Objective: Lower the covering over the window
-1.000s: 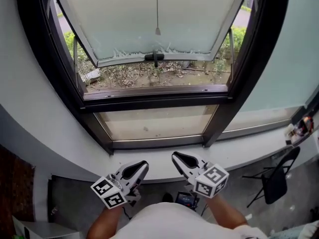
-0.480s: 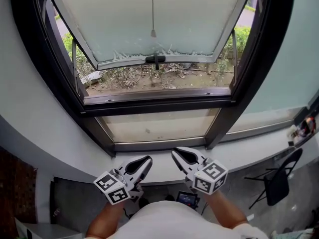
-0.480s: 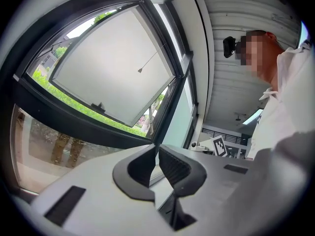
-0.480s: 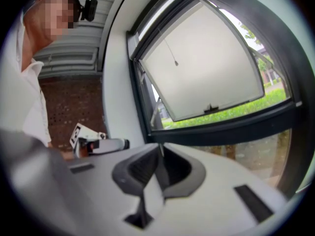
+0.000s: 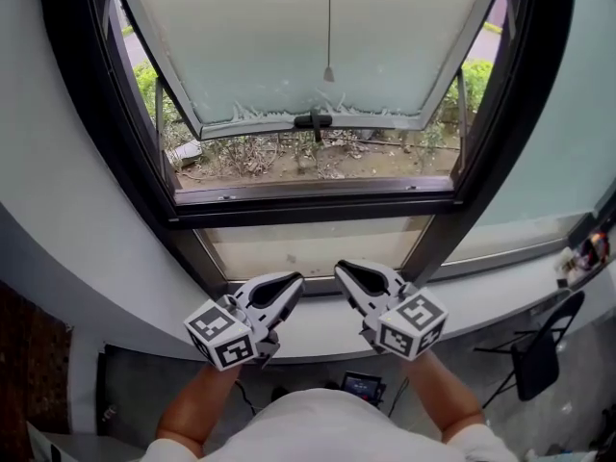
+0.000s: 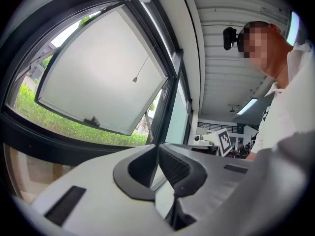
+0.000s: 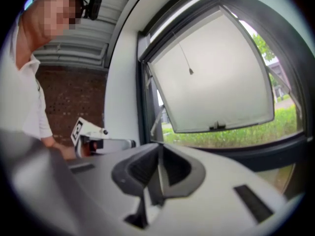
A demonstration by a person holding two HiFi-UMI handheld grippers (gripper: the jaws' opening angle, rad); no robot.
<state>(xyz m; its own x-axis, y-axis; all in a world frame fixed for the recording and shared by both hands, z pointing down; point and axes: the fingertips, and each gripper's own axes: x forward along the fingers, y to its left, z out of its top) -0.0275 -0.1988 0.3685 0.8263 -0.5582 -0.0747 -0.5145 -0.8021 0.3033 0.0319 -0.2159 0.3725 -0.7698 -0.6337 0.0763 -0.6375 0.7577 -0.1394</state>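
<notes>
A thin pull cord with a small cone-shaped end (image 5: pixel 328 73) hangs in front of the frosted, outward-tilted window sash (image 5: pixel 289 37); no blind is in view. The cord end also shows in the left gripper view (image 6: pixel 134 79) and the right gripper view (image 7: pixel 191 71). My left gripper (image 5: pixel 295 280) and right gripper (image 5: pixel 341 269) sit side by side over the white sill (image 5: pixel 308 320), far below the cord, pointing at the window. Both are shut with nothing between the jaws, as their own views show for the left gripper (image 6: pixel 158 147) and the right gripper (image 7: pixel 160 147).
A dark window frame (image 5: pixel 318 205) surrounds the sash, which has a black handle (image 5: pixel 314 121) on its lower edge. A black folding chair (image 5: pixel 539 349) stands at the lower right, and small items (image 5: pixel 582 255) lie on the sill's right end. A small device (image 5: pixel 361 386) lies on the floor below.
Both grippers have moved up and a little closer to the window frame, staying shut. The head view has shifted, so the cord now appears further right.
</notes>
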